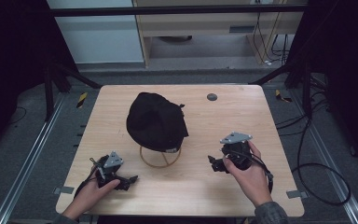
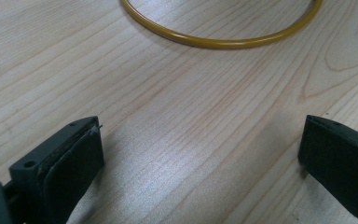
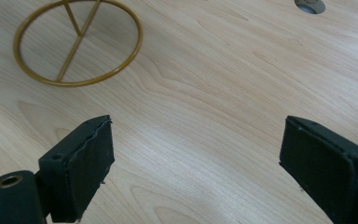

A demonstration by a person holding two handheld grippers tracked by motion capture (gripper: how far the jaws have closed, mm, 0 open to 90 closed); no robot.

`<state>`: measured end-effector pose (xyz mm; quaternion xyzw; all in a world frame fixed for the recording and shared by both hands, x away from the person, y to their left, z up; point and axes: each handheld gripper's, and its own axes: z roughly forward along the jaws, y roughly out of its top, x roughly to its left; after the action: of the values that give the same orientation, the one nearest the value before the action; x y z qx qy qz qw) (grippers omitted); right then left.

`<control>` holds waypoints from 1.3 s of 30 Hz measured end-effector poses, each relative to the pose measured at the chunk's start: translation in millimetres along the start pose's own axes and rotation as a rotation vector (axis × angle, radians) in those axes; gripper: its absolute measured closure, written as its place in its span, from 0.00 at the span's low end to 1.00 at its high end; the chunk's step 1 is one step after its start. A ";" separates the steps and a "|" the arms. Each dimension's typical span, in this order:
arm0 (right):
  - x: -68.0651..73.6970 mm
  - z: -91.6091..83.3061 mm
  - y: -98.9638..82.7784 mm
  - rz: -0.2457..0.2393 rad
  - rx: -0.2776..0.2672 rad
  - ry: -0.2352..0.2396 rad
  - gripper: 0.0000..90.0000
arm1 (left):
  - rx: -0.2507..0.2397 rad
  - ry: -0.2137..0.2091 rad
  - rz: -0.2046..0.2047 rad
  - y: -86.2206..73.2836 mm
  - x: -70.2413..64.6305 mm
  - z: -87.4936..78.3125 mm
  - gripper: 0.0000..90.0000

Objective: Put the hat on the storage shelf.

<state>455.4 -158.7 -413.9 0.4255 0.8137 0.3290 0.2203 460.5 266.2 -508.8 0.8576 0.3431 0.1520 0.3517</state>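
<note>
**Black cap on a wire stand, two open grippers waiting on either side**

Pale wood tabletop [image 1: 121, 196], square with rounded corners, sits in a dim room with dark floor, cables and metal rails around it. Near the table's centre a black cap [image 1: 156, 120] rests on a gold wire stand [image 1: 160, 157]. From above, the cap covers most of the stand, so just the round base ring and a little of the upright wire show beneath its front edge. The stand appears to be there to keep the cap lifted off the wood and holding its shape.

A person's hands come in from the near edge. The left gripper [image 1: 129, 179] lies low on the table, near the front left of the stand, apart from it. Its own view looks along the wood grain toward the ring, jaws spread wide with nothing between them. The right gripper [image 1: 213, 164] is held just above the table to the right of the stand, pointing inward toward it. Its jaws are likewise released and empty; its view takes in the whole ring with its crossing wires.

Both grippers flank the cap without touching it, probably a ready position. A small grey disc [image 1: 211, 97] lies near the far edge.
</note>
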 end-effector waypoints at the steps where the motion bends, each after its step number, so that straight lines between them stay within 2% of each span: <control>1: -0.4 1.5 -1.3 -0.003 0.001 -0.007 0.11 | 0.001 0.000 0.002 0.0 0.0 -0.1 0.00; 7: -2.9 10.7 -10.4 0.008 0.005 -0.006 0.11 | 0.000 0.000 0.000 0.0 -0.3 0.0 0.00; 20: 0.6 29.1 -32.0 0.032 0.013 0.010 0.11 | 0.001 0.000 0.002 0.0 -0.4 -0.1 0.00; 25: 4.2 36.9 -40.4 0.057 0.007 0.045 0.11 | -0.001 0.000 0.001 0.0 -0.8 0.0 0.00; 39: 8.6 57.2 -54.4 0.082 0.023 0.060 0.11 | -0.001 -0.001 0.001 0.0 -1.2 0.0 0.00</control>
<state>457.4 -154.6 -493.1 0.4509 0.8056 0.3410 0.1771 459.6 265.4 -508.8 0.8578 0.3424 0.1519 0.3520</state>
